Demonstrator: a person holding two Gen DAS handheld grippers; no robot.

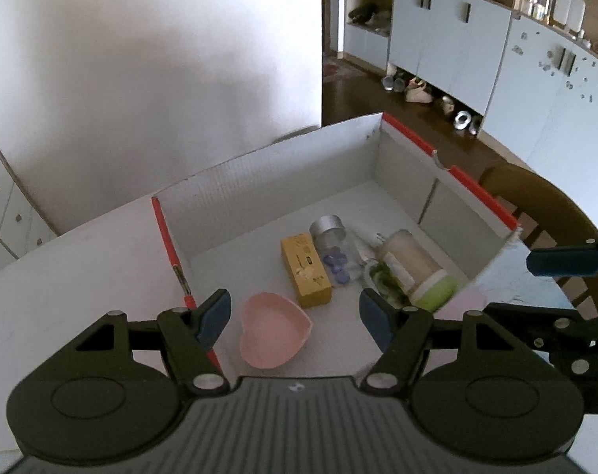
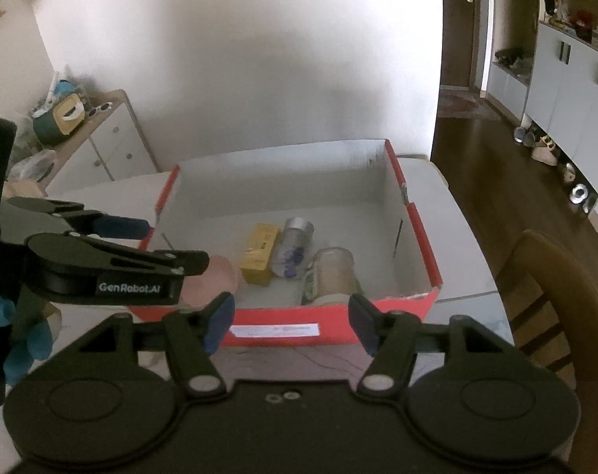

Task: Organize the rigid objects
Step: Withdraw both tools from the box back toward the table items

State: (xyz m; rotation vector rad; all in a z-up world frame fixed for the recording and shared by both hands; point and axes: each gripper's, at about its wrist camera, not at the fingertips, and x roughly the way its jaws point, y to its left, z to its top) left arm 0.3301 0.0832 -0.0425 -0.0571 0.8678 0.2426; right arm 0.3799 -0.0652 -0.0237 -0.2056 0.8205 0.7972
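Both the left gripper and right gripper are held with fingers apart, empty. In the red box, centre frame, the glass jar is judged fragile, slippery; best gripped across its body.

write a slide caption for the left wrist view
Open left gripper above a red-edged box holding a pink heart dish, yellow carton, and jars.

Pink heart dish in red-edged box
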